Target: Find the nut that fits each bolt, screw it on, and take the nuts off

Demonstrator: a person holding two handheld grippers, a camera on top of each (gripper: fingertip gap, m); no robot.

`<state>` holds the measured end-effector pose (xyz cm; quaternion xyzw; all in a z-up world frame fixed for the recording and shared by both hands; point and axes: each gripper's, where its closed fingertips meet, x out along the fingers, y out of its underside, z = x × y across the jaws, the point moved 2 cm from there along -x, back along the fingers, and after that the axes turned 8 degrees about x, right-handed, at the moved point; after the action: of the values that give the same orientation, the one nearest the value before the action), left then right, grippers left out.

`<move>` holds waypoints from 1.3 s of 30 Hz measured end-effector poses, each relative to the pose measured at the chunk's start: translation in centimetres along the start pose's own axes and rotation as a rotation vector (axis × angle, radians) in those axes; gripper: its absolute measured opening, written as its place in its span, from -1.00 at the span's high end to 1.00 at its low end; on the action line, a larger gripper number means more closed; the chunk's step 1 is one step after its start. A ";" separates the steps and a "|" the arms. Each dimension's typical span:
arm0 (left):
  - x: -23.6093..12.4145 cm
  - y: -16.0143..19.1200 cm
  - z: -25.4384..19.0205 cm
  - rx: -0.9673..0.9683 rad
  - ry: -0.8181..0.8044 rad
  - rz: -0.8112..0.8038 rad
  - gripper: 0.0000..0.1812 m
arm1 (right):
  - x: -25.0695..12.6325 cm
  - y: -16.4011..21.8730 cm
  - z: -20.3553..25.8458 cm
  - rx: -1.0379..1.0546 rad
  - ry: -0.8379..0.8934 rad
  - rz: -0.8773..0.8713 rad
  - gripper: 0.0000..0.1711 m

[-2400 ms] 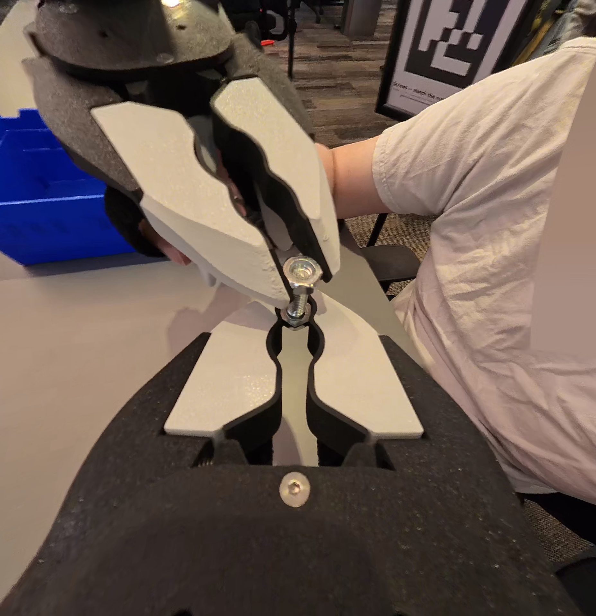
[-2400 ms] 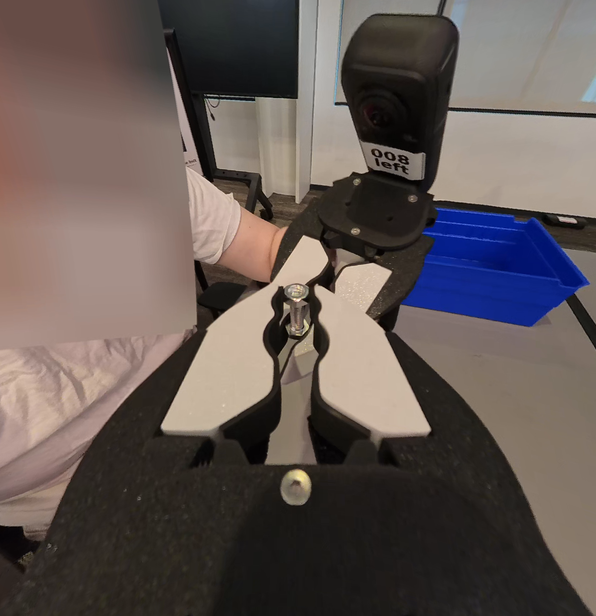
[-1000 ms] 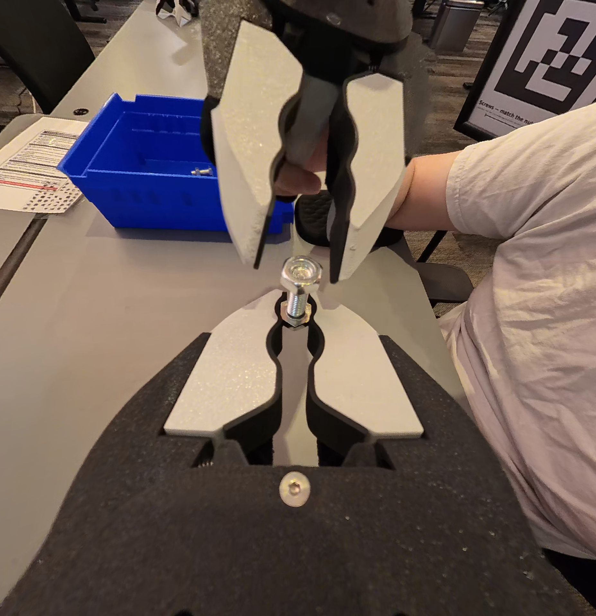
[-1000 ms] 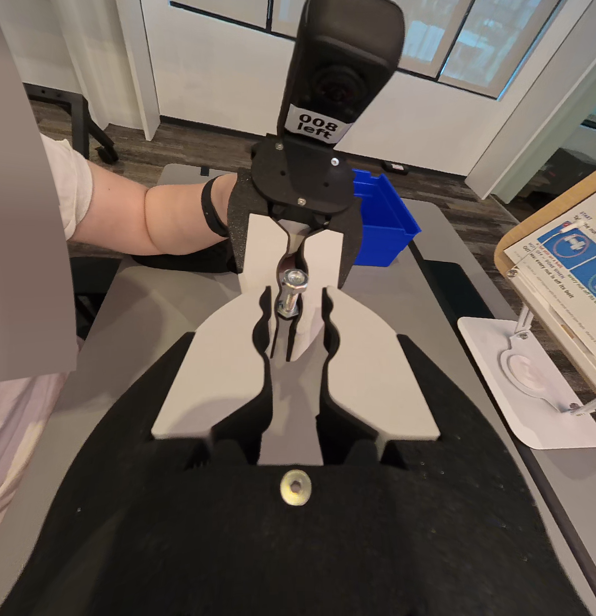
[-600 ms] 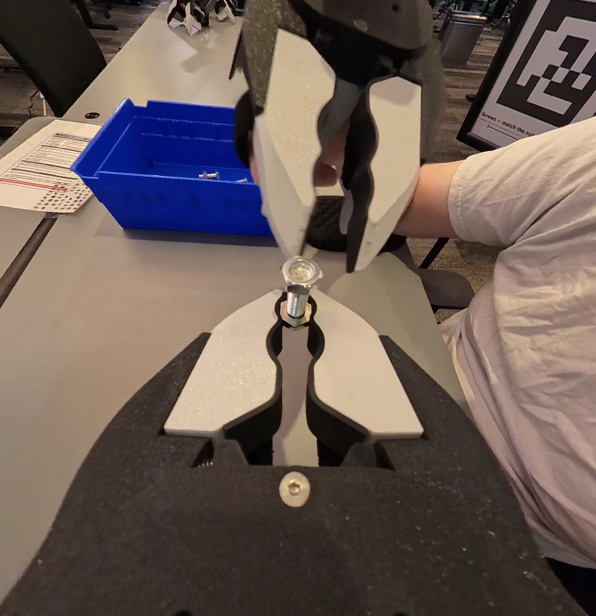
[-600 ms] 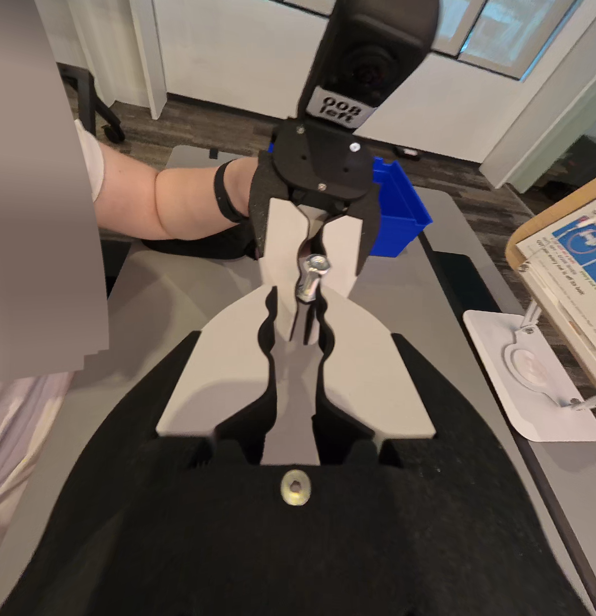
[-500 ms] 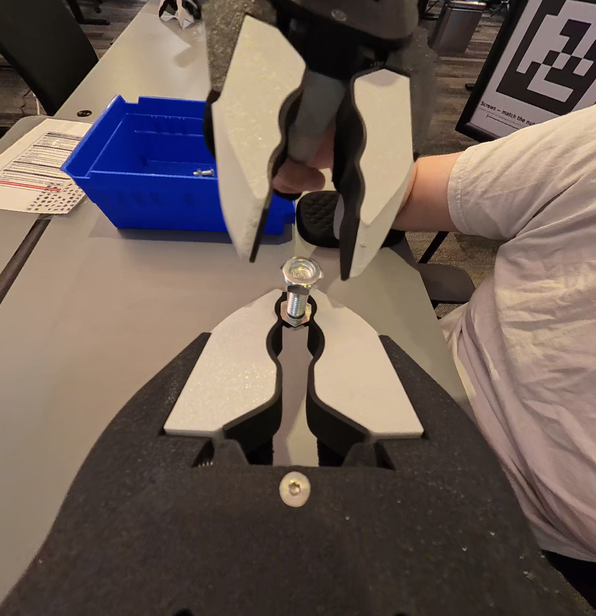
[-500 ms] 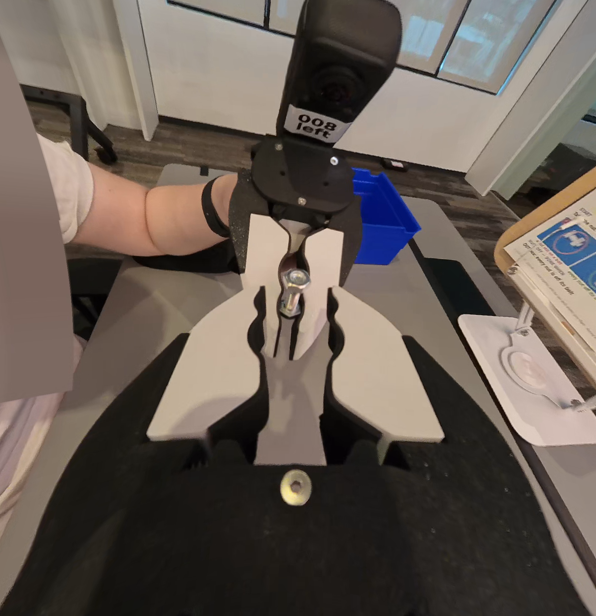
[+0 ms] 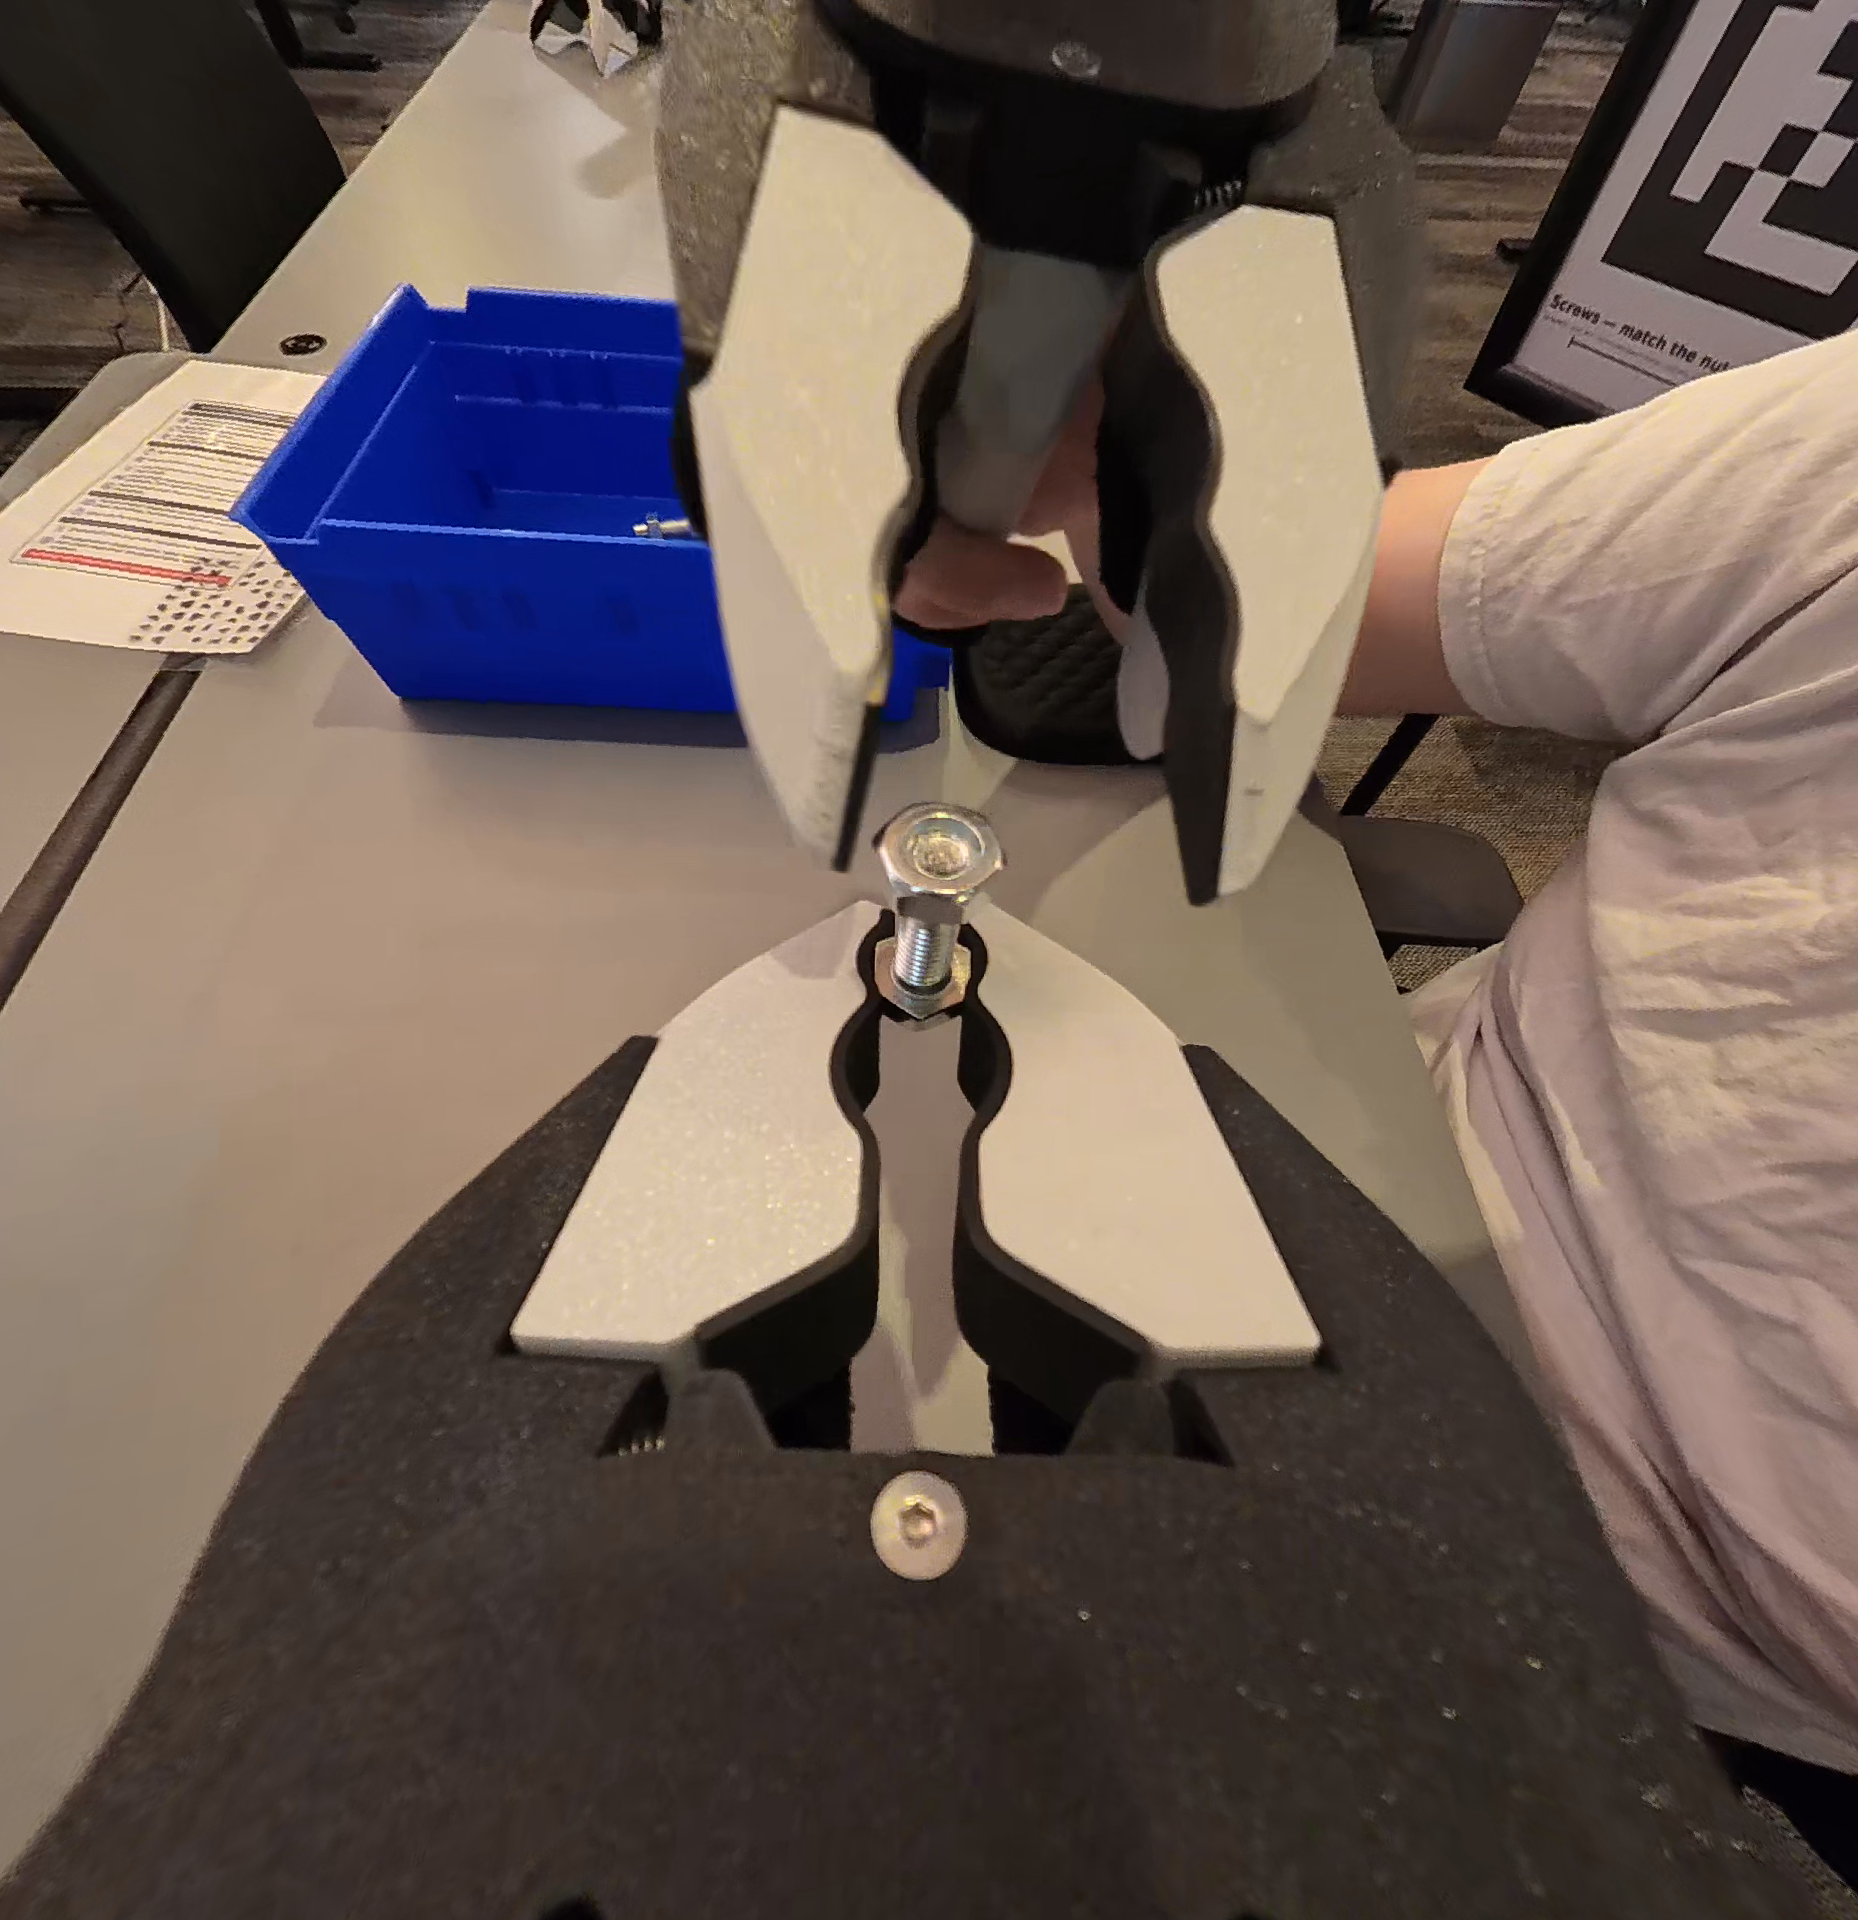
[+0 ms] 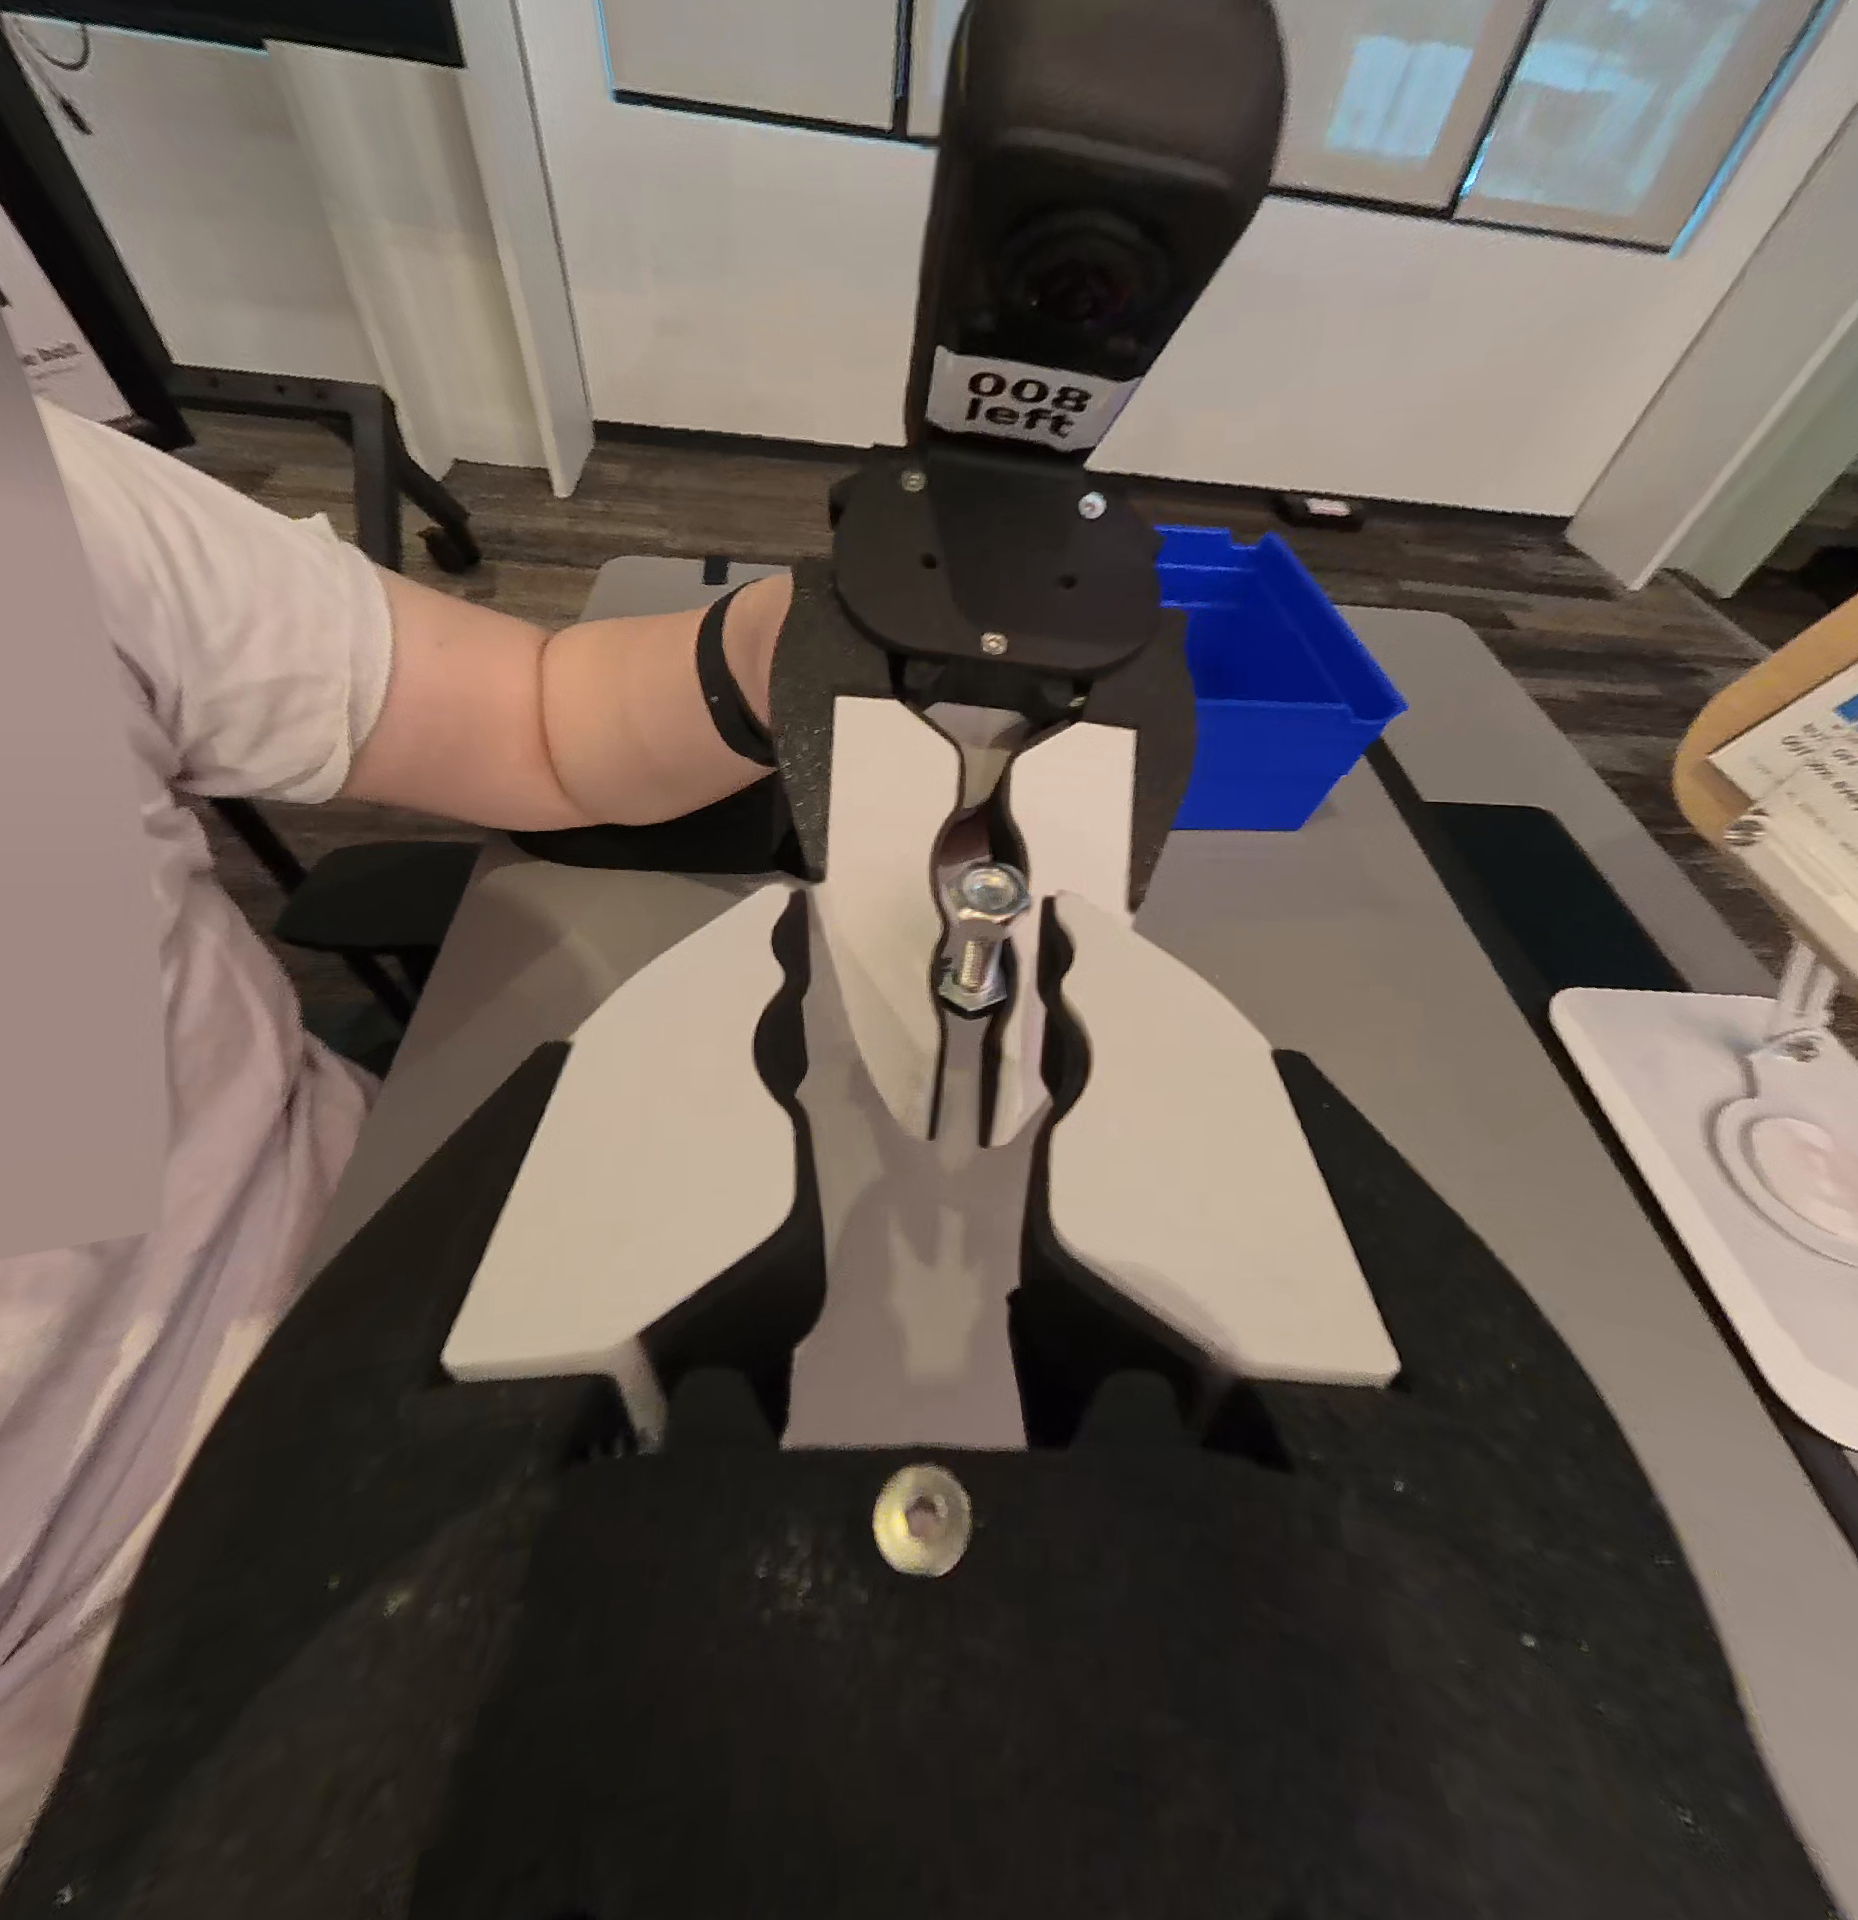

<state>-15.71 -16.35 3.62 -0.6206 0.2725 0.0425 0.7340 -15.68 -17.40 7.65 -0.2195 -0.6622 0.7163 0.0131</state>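
Observation:
A silver hex bolt (image 9: 937, 854) is threaded into a nut (image 9: 930, 1000) and stands head up. My left gripper (image 9: 930, 925) is shut on the nut, which sits in the notch near the fingertips. My right gripper (image 9: 1020, 878) comes down from above with its jaws open, one finger on each side of the bolt head and not touching it. In the right wrist view the bolt (image 10: 990, 902) and nut (image 10: 969, 992) sit between the open fingers of my right gripper (image 10: 930, 906), held by my left gripper (image 10: 958, 1136).
A blue bin (image 9: 509, 613) stands at the back of the grey table (image 9: 281, 987) with a small bolt (image 9: 660, 527) in it. A printed sheet (image 9: 146, 520) lies at the left. A white stand base (image 10: 1683, 1143) is at the right. The person's arm (image 10: 592, 727) reaches in. Across from one pair of fingers to the other is roughly 5 cm.
My right gripper was shut on the bolt head 2.4 s ago. It has let go, opened and turned back, and its jaws now stand wider around the head. The left gripper has kept hold of the nut.

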 end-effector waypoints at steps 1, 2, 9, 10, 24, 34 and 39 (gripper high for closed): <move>-0.1 0.0 0.2 0.000 -0.011 0.002 0.90 | 0.0 0.1 0.1 0.000 -0.003 0.010 0.51; -0.2 0.1 0.3 -0.001 -0.018 0.002 0.90 | -0.3 0.1 0.1 -0.007 0.005 0.020 0.54; 0.0 0.3 0.4 -0.010 -0.007 0.006 0.90 | -0.7 -0.3 -1.0 -0.006 0.095 -0.006 0.55; 0.1 0.3 0.3 -0.007 -0.005 0.007 0.90 | -0.4 -0.1 -1.0 -0.010 0.092 -0.002 0.48; 0.0 0.1 0.3 -0.015 -0.004 -0.001 0.90 | 0.6 0.5 -0.2 -0.012 0.026 0.019 0.39; 0.0 0.3 0.6 -0.041 0.001 -0.009 0.90 | 0.3 0.6 -0.9 0.010 0.068 0.038 0.43; 0.3 0.6 0.6 -0.022 -0.016 0.015 0.90 | 1.0 0.9 0.0 0.007 0.012 0.049 0.33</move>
<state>-15.49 -15.70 3.01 -0.6263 0.2710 0.0559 0.7289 -16.38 -17.22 6.48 -0.2399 -0.6541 0.7174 0.0006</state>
